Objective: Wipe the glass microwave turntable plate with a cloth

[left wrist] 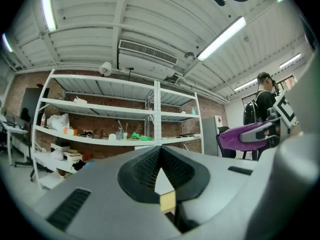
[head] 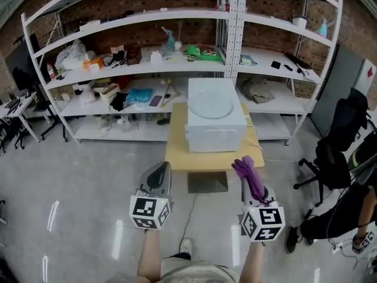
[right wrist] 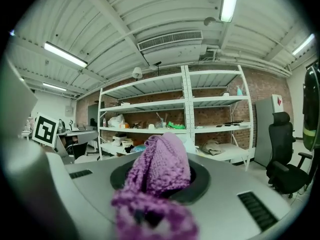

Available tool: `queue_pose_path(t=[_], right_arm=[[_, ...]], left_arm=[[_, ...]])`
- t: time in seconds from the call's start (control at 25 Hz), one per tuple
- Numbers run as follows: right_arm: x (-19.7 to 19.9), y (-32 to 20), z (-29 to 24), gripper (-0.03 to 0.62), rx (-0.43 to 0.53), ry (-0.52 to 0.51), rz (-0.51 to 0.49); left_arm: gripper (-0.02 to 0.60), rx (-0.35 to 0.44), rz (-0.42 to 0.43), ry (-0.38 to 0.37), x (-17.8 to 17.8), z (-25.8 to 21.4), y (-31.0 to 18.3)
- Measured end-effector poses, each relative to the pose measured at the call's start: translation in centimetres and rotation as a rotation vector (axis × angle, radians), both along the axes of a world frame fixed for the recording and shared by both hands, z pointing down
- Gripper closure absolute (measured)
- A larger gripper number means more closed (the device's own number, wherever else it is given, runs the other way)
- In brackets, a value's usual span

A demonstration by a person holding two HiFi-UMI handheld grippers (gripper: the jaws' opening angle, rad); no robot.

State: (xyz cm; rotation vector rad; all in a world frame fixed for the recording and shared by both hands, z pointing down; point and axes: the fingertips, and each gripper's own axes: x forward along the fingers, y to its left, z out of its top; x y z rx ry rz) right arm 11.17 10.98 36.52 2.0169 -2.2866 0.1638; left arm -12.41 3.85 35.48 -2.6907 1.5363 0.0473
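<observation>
A person stands on a grey floor, holding a gripper out in each hand toward a low wooden table point(head: 177, 153). On the table sits a white microwave point(head: 215, 133). The glass turntable plate point(head: 210, 106) lies flat on the microwave's top. It is a clear round disc, so transparent that only its faint circular outline shows against the white.

The right gripper point(head: 248, 177) has its jaws clamped on a purple knitted cloth point(head: 253, 179). The cloth is bunched between the jaws, pokes out past their tips and trails back over the gripper body. The left gripper point(head: 160, 172) has its jaws pressed together at the tips, with nothing between them. Both grippers are well apart from the plate.

White metal shelves point(head: 147, 66) cluttered with small items stand against a brick wall behind the table. A black office chair point(head: 333, 158) stands at the right.
</observation>
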Motion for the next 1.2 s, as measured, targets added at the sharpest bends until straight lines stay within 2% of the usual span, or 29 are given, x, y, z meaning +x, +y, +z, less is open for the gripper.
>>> queue_pose_path(t=[0.12,0.24,0.36,0.44,0.56,0.68,0.88,1.04,1.2], right_arm=[[1.7,6.5,-0.2,0.54,0.02,0.057,-0.045],[4.9,14.4,0.5,0.54,-0.027,0.133,-0.068],[6.2,19.0,1.3,0.54,-0.049,0.053,-0.04],[4.9,19.1,0.3,0.54,0.003,0.021,-0.022],[1.9,17.7,-0.2,0.54,0.069,0.031,-0.022],[-0.5,16.2,-0.1,0.54,0.077,0.034,-0.038],[-2.3,14.2,-0.9,0.54,0.087,-0.027,-0.04],[-3.3,13.7,-0.9,0.54,0.079,-0.086,-0.04],[-3.9,14.9,-2.5,0.54,0.116,-0.078,-0.073]], left_arm=[[0.58,0.058,0.012,0.009,1.7,-1.4,4.5],[0.58,0.087,0.049,-0.021,3.2,-2.1,7.9],[0.58,0.052,-0.003,0.062,2.0,-1.7,10.3],[0.58,0.056,-0.01,0.078,2.6,-2.4,10.9],[0.58,0.05,0.011,0.073,3.4,-1.8,11.7],[0.58,0.015,0.035,0.083,3.5,-0.8,12.0],[0.58,-0.008,0.04,0.032,3.0,-0.7,12.0],[0.58,-0.05,0.048,0.036,2.9,0.3,13.3],[0.58,-0.041,0.025,0.068,3.3,-0.7,15.7]])
